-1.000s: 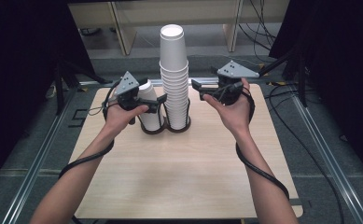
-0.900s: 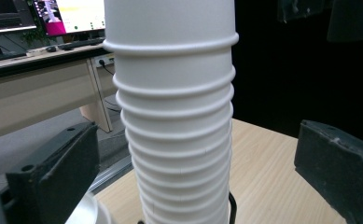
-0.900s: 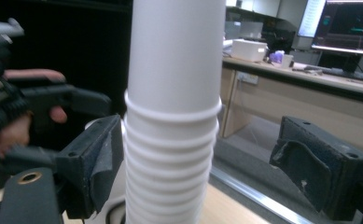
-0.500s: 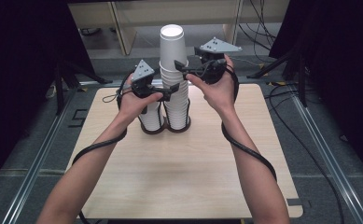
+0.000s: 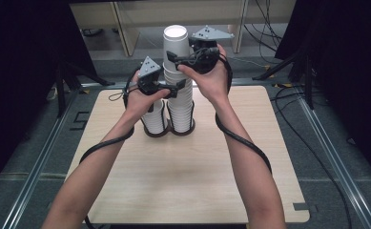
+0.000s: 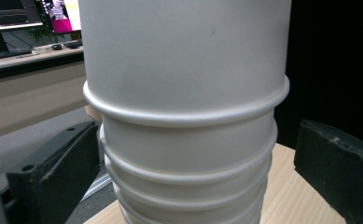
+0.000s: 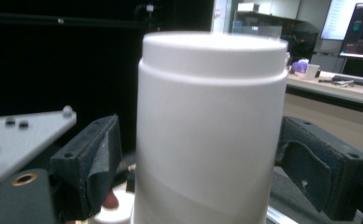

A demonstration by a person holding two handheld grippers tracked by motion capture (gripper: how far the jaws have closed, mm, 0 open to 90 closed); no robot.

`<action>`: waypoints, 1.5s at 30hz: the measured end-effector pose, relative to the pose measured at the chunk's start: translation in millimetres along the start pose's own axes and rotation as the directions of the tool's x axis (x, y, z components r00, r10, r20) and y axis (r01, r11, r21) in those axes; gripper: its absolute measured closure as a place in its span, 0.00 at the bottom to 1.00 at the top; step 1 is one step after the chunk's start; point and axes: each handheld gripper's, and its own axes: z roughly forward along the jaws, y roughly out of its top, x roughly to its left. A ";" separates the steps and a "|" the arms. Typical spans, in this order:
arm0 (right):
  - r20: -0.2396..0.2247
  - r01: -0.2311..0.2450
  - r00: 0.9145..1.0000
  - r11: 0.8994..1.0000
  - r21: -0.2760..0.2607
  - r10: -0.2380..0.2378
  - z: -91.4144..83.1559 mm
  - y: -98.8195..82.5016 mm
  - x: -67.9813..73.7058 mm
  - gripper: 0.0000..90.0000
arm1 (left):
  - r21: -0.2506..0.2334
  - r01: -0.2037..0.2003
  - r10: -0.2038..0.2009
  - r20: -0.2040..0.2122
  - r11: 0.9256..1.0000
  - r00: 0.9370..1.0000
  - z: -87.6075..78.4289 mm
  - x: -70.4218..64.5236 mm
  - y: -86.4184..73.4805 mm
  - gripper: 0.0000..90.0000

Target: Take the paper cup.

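A tall stack of white paper cups (image 6: 184,116) stands between two open black jaws, not touching either, above a pale wooden table (image 6: 300,196). Monitors (image 6: 27,14) glow behind.

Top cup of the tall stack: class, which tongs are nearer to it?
Right. The right tongs straddle the top cup, jaws open either side. The left tongs straddle the tall stack lower down.
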 end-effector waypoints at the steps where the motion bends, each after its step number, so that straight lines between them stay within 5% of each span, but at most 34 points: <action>1: 0.000 0.000 1.000 1.000 0.002 0.000 3.8 2.4 -0.8 0.17 | -0.003 -0.003 0.003 0.000 1.000 1.000 0.4 0.5 0.6 0.01; 24: -0.011 0.011 1.000 1.000 0.016 -0.011 14.4 3.6 -4.6 0.23 | -0.003 0.000 0.000 -0.005 1.000 1.000 0.9 4.1 1.7 0.08; 45: 0.007 0.036 0.999 0.995 -0.092 -0.036 2.9 32.8 -3.5 0.25 | 0.016 -0.019 0.019 -0.002 1.000 1.000 0.8 5.5 3.9 0.08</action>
